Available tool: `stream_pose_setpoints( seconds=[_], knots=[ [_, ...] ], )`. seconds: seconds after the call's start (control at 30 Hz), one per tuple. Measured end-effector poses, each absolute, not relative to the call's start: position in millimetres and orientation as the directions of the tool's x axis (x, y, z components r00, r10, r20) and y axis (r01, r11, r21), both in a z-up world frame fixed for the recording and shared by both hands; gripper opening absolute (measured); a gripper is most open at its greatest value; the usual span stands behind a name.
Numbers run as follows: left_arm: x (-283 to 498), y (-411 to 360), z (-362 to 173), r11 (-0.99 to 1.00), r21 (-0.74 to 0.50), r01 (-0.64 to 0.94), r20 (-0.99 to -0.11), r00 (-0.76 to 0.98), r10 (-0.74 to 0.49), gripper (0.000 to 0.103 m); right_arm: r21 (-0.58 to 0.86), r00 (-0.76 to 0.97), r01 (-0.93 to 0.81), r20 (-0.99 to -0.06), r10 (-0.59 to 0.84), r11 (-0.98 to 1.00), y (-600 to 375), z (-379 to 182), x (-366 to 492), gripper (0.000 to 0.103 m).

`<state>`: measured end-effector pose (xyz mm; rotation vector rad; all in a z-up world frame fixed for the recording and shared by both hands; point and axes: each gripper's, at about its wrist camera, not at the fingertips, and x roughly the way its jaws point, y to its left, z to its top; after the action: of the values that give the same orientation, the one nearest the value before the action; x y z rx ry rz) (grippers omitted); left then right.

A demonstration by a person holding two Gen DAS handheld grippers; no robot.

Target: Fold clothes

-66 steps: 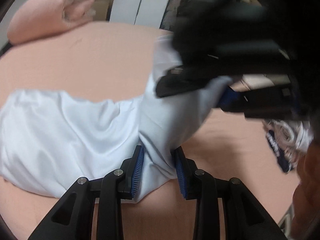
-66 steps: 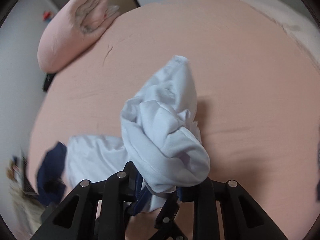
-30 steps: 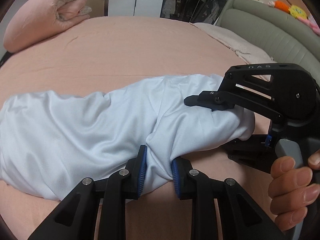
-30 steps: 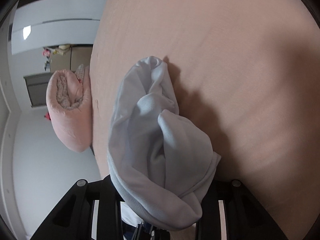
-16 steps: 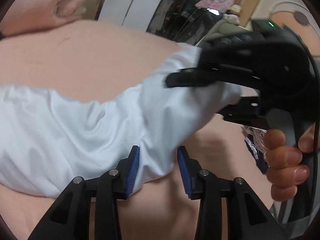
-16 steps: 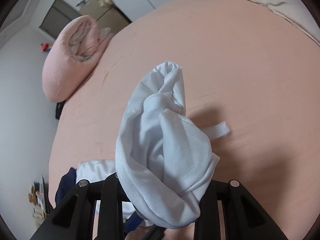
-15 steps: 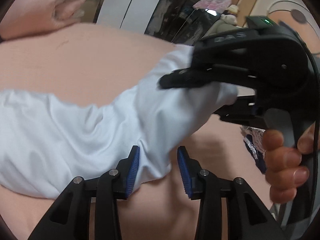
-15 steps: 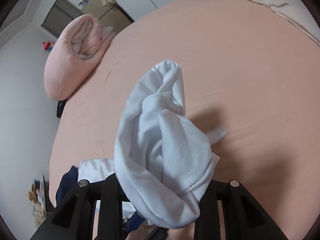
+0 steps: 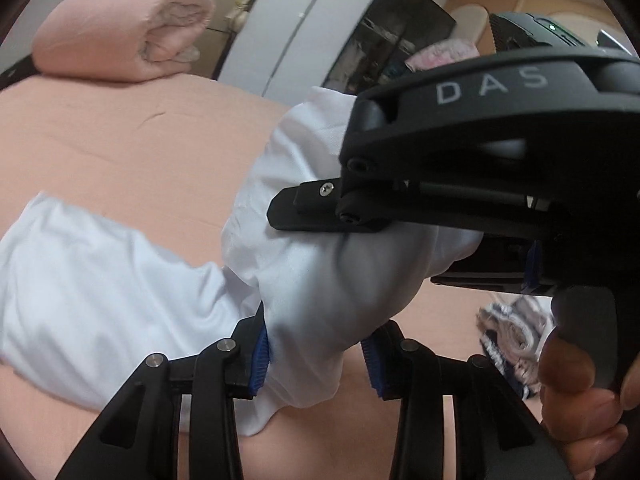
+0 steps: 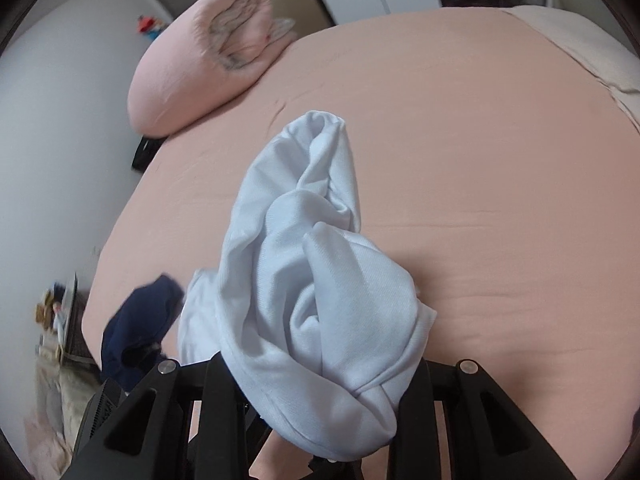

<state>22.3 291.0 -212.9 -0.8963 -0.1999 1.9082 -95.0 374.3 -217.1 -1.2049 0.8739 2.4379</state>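
A white garment (image 9: 100, 280) lies bunched on the pink bed sheet (image 9: 120, 140), and one end of it is lifted. My right gripper (image 9: 360, 248), held by a hand (image 9: 580, 400), is shut on that raised end. In the right wrist view the bunched white garment (image 10: 300, 240) drapes over my right gripper (image 10: 320, 380) and hides its pads. My left gripper (image 9: 316, 360) stands open. A hanging fold passes between its blue pads (image 9: 260, 356), brushing the left one, with a small gap at the other.
A rolled pink duvet (image 9: 120, 32) (image 10: 200, 60) lies at the far end of the bed. A dark blue garment (image 10: 136, 332) sits at the bed's left edge, and patterned clothing (image 9: 508, 336) lies behind the right gripper. White wardrobe doors (image 9: 288, 28) stand beyond the bed.
My left gripper's jaws have widened from a tight pinch on the garment. My right gripper has rolled upright and risen with its bunch, coming closer to the left camera.
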Motion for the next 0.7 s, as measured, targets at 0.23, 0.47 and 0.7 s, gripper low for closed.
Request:
stream_pose_setpoints(
  seconds=[0.23, 0.47, 0.7],
  knots=[
    [-4, 263, -228, -0.493, -0.643, -0.586, -0.466, -0.211, 0.859, 0.036, 0.256, -0.497, -0.495, -0.867, 0.029, -0.83, 342, -220, -124, 0.028],
    [-28, 240, -238, -0.519, -0.672, -0.528, -0.459, -0.254, 0.852, 0.036, 0.15, -0.392, -0.459, -0.919, 0.048, -0.876, 311, -226, -160, 0.028],
    [-52, 230, -256, -0.527, -0.707, -0.47, -0.479, -0.23, 0.847, 0.036, 0.093, -0.311, -0.417, -0.949, 0.046, -0.904, 292, -239, -192, 0.031]
  ],
)
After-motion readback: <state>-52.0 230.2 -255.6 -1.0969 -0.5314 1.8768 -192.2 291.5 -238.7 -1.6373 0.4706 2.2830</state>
